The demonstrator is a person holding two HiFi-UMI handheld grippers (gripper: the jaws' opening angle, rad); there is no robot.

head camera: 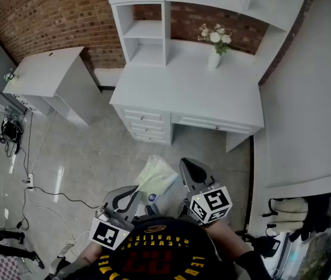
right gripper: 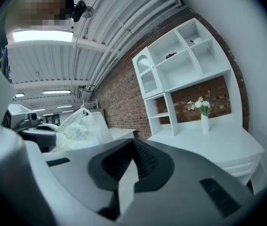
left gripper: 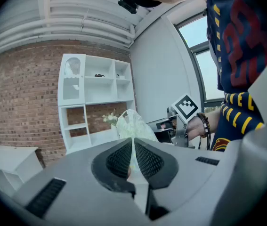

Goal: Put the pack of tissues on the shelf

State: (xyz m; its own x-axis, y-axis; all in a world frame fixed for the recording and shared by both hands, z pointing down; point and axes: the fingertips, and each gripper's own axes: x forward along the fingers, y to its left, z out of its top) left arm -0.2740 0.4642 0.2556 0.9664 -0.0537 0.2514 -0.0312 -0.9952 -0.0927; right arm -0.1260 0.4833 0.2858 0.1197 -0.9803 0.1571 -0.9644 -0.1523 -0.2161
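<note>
**Position.** The pack of tissues [head camera: 156,178] is off the ground, carried in front of the person over the floor. It is well apart from the front edge of the white surface [head camera: 177,89]. The shelf [head camera: 149,52] stands at the back left of that surface, its open compartments empty at the lower levels. A vase of flowers [head camera: 215,45] stands near the back edge, to the right of the shelf.

**Left gripper** [head camera: 131,196]. In the left gripper view the jaws are clenched almost flat on a thin fold of the pack's film wrapper. The bulk of the pack rises beyond the jaw tips.

**Right gripper** [head camera: 188,168]. In the right gripper view the jaws are closed on themselves with nothing between them. The pack sits off to that view's left, apart from them.

**Handling assessment.**
- The pack appears light, soft and compressible.
- It has a loose, glossy film skin that is likely slippery.
- Held by a wrapper fold alone, it is judged liable to swing, slide out or stretch the film.
- A firmer hold would span the padded body across its narrow side.
- Failing that, the free right gripper could steady the underside.
- Crushing is a low concern, since the contents should spring back.

**Status.** Transport stage; placement on the shelf is not yet done.
</note>
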